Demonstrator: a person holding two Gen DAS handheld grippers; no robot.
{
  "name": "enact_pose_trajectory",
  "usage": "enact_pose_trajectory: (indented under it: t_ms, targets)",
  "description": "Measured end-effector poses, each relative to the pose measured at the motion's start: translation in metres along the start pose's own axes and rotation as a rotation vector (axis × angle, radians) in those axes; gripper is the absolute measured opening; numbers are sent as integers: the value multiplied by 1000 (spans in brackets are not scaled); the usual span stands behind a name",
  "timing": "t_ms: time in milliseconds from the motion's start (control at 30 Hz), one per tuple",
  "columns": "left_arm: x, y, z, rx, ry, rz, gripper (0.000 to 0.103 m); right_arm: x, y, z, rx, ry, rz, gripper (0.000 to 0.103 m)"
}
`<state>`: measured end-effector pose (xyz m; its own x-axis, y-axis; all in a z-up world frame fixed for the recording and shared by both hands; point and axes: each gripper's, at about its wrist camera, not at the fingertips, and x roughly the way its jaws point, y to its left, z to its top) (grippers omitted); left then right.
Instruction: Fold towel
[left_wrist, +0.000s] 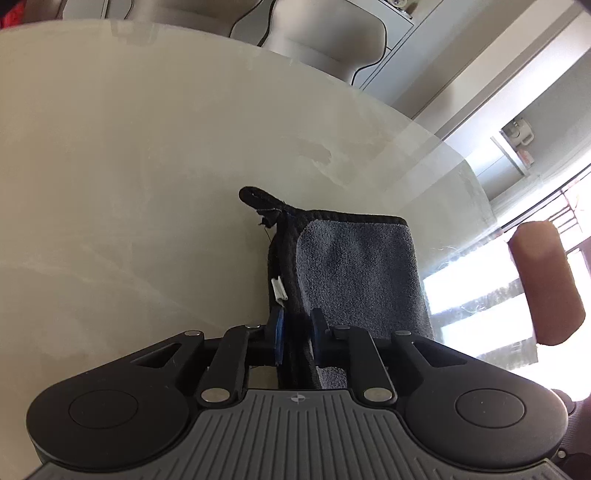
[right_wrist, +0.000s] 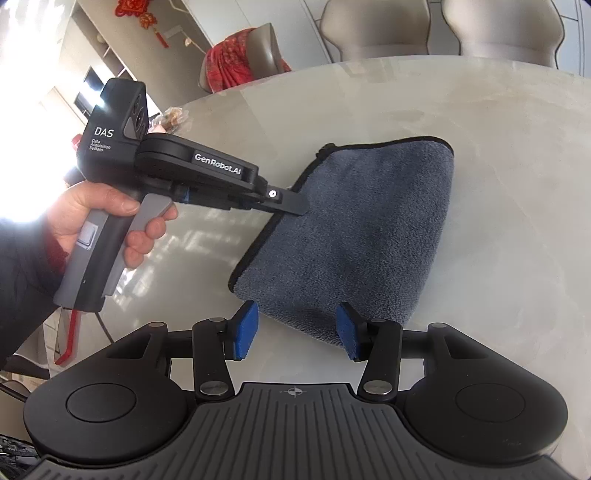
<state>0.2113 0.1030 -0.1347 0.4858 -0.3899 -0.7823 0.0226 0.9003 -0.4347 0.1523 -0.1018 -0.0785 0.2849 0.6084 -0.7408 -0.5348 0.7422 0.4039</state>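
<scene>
A grey-blue towel (right_wrist: 351, 229) with black edging lies folded on the pale table (right_wrist: 517, 184). My left gripper (left_wrist: 297, 338) is shut on the towel's black edge (left_wrist: 284, 266) at its left side; in the right wrist view the left gripper (right_wrist: 295, 206) pinches that edge. The towel's hanging loop (left_wrist: 258, 197) sticks out at the far corner. My right gripper (right_wrist: 295, 328) is open and empty just above the towel's near edge, its blue pads (right_wrist: 245, 326) on either side of the near corner area.
Beige chairs (right_wrist: 498, 29) stand at the table's far side. A chair with a red cloth (right_wrist: 236, 62) is at the far left. The table edge (left_wrist: 469, 173) curves to the right, with a bright window beyond.
</scene>
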Motion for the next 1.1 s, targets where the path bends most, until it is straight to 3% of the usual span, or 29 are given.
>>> enact_pose_trajectory:
  t_ms: [600, 733, 867, 967, 1100]
  targets:
    - [0, 4, 3, -8, -26, 19, 14, 28, 25, -5, 3, 28, 88, 54]
    - [-15, 0, 0, 16, -45, 39, 21, 19, 24, 0, -8, 16, 92, 54]
    - [-40, -9, -4, 61, -110, 46, 27, -7, 9, 17, -56, -80, 18, 54]
    - [-46, -18, -11, 80, -135, -17, 32, -14, -7, 29, -112, -109, -80, 55]
    - [-35, -29, -18, 93, -113, -74, 37, -10, -16, 37, -221, -127, -83, 56]
